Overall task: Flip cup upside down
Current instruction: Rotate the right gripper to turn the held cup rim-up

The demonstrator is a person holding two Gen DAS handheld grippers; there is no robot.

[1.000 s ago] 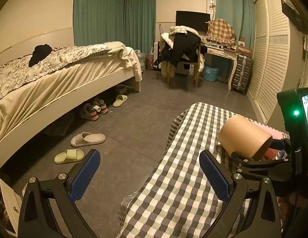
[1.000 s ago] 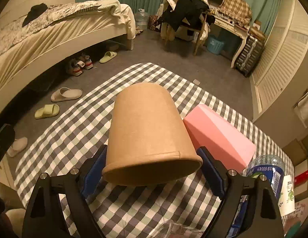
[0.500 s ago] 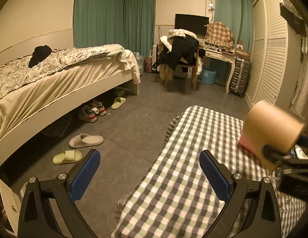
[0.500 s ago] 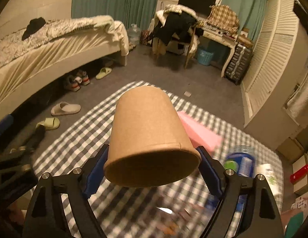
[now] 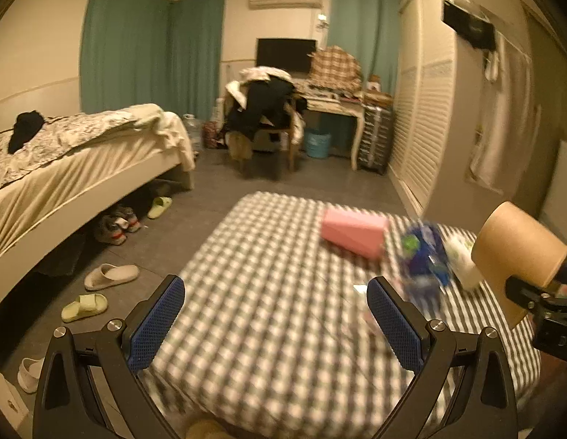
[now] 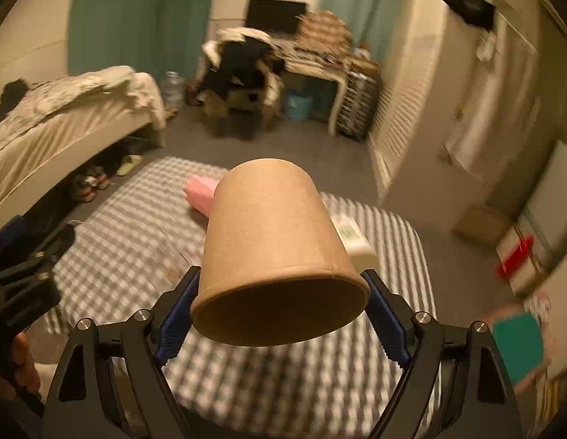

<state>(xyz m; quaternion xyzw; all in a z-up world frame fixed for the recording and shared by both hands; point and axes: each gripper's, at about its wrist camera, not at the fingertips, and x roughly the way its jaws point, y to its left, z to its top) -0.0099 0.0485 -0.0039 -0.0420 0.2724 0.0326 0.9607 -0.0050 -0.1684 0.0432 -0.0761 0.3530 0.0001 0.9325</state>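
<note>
A brown paper cup (image 6: 272,241) is clamped near its rim between the blue pads of my right gripper (image 6: 279,311). It lies on its side in the air above the checked table (image 6: 129,256), base pointing away, open mouth toward the camera. In the left wrist view the cup (image 5: 517,248) shows at the far right, held by the right gripper above the table's right side. My left gripper (image 5: 276,322) is open and empty, over the near edge of the table (image 5: 268,292).
A pink box (image 5: 352,232), a blue-labelled bottle (image 5: 422,256) and a white bottle (image 5: 462,259) lie on the table's far right part. A bed (image 5: 64,161), slippers on the floor (image 5: 111,276) and a desk with a chair (image 5: 268,120) stand beyond.
The right gripper has lifted the cup higher and drawn it back to the right. Both cameras have pulled back, so more of the table shows. The left gripper stays open.
</note>
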